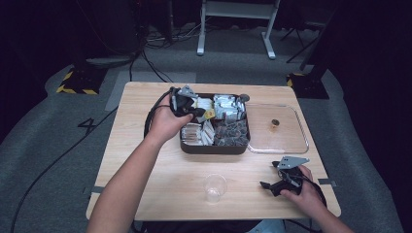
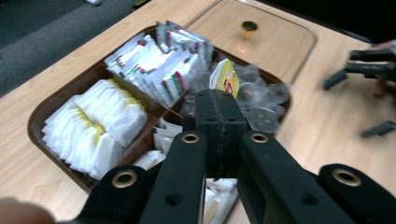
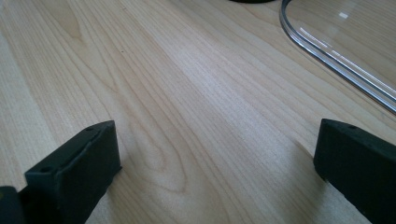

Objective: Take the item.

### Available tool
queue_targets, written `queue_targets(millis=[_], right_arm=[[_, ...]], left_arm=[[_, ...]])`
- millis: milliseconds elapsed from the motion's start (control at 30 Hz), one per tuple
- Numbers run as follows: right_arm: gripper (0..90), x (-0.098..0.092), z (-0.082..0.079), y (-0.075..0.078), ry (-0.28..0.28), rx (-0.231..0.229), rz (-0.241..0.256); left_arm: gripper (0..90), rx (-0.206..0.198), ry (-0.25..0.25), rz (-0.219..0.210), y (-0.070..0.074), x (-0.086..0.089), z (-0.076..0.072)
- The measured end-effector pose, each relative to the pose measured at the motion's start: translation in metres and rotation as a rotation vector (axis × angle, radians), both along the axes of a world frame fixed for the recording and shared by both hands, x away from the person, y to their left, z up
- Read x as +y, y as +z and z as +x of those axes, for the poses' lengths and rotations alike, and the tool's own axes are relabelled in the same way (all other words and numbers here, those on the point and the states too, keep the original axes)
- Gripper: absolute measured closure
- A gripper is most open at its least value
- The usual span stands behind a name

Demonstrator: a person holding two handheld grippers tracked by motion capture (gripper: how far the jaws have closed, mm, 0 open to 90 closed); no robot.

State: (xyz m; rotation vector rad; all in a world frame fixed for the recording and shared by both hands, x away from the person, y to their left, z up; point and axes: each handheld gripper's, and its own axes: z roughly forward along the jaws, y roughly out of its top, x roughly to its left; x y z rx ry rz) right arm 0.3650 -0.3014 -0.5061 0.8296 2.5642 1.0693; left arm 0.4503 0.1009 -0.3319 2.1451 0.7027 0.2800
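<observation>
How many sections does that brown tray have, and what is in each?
4. Tray: white tea bags near left, striped packets far left, clear wrapped pieces far right, white sachets nearest, partly hidden behind the tongs.

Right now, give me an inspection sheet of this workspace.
Surface: wooden table, bare grain near the front.
Job's things: yellow tea bag pinched above the brown tray of sachets.
Clutter: clear cup, upright; clear lid with knob, flat beside the tray.
Grippers: left hand-held gripper shut on the tea bag; right hand-held gripper open, low over the table.
Cables: black cable from the left hand-held gripper.
Surroundings: grey carpet, white stand legs.
</observation>
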Motion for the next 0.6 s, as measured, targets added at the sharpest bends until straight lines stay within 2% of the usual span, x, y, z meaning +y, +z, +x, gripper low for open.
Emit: queue_targets(millis=[67,100,133,333,600], right_arm=[[0.4,0.000,0.000,0.000,0.000,0.000,0.000],[0.4,0.000,0.000,0.000,0.001,0.000,0.000],[0.4,0.000,0.000,0.000,0.001,0.000,0.000],[0.4,0.000,0.000,0.000,0.008,0.000,0.000],[0.4,0.000,-0.003,0.000,0.023,0.000,-0.001]], left_arm=[[90.0,-0.015,-0.016,0.006,0.002,0.000,-0.011],[90.0,-0.034,-0.032,0.007,0.005,0.000,-0.024],[90.0,-0.034,-0.032,0.007,0.005,0.000,-0.024],[90.0,-0.074,-0.069,-0.018,0.013,0.000,-0.057],[90.0,-0.075,-0.112,-0.029,0.010,-0.004,-0.090]])
